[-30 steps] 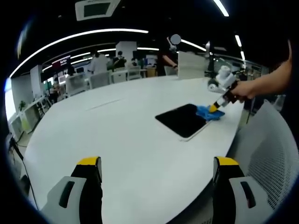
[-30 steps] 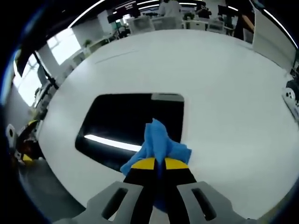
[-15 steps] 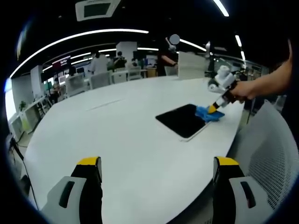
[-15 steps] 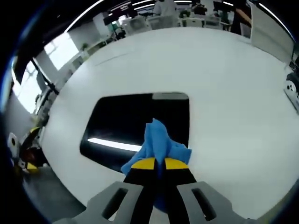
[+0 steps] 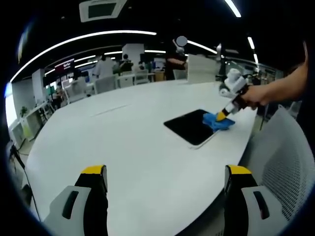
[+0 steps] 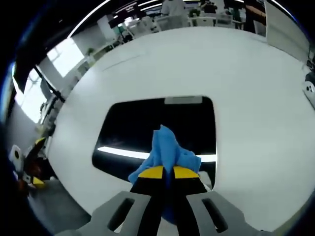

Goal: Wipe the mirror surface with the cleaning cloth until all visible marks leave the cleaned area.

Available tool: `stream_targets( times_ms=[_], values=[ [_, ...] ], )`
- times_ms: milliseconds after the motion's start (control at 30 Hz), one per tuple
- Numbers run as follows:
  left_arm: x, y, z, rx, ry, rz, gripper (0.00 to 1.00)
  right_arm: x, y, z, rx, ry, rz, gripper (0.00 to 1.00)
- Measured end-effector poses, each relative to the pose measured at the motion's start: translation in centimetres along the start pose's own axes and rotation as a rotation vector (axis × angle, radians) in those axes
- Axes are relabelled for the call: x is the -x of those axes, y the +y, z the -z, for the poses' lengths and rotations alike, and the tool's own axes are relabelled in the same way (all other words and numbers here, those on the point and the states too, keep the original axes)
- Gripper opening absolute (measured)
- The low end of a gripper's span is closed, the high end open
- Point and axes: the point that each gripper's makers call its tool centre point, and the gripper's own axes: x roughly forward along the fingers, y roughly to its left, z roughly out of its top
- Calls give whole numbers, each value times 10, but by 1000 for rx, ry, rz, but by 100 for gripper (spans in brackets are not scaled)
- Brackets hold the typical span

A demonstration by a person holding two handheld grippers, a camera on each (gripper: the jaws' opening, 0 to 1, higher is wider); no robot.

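Observation:
A dark rectangular mirror [image 6: 147,128] lies flat on the white table [image 6: 246,88], reflecting a strip of ceiling light. My right gripper [image 6: 163,171] is shut on a blue cleaning cloth [image 6: 168,150], which rests on the mirror's near part. In the left gripper view the mirror [image 5: 189,126] sits at the table's right side, with the cloth [image 5: 216,121] on its far right corner under the right gripper [image 5: 224,115], held by a person's hand. My left gripper [image 5: 165,172] is open above bare table, well short of the mirror.
A mesh chair back [image 5: 285,157] stands right of the table edge in the left gripper view. Chairs, desks and people [image 5: 103,66] fill the far room. A small white object [image 6: 309,91] lies at the right edge in the right gripper view.
The right gripper has slid the blue cloth further onto the mirror; in the right gripper view the mirror now extends further right behind the cloth. The left gripper has not moved.

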Motion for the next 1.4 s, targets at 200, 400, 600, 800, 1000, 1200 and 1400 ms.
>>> stream_targets(
  times_ms=[200,400,600,800,1000,1200,1400],
  values=[
    [0,0,0,1,-2,0,99,-5,11,-2,6,5,-13,0],
    [1,1,-1,1,-5,-1,99,-9,24,-3,15,17,-29,0],
    [1,1,0,6,-4,-5,99,-12,37,-3,26,27,-45,0],
    [1,1,-1,5,-4,-6,99,-14,45,-2,39,30,-56,0],
    [1,0,0,1,-1,-2,99,-17,52,-2,46,36,-68,0],
    [1,1,-1,1,-2,-5,99,-19,59,-2,50,40,-78,0],
    [0,0,0,1,0,-2,99,-22,66,-3,63,43,-87,0]
  ],
)
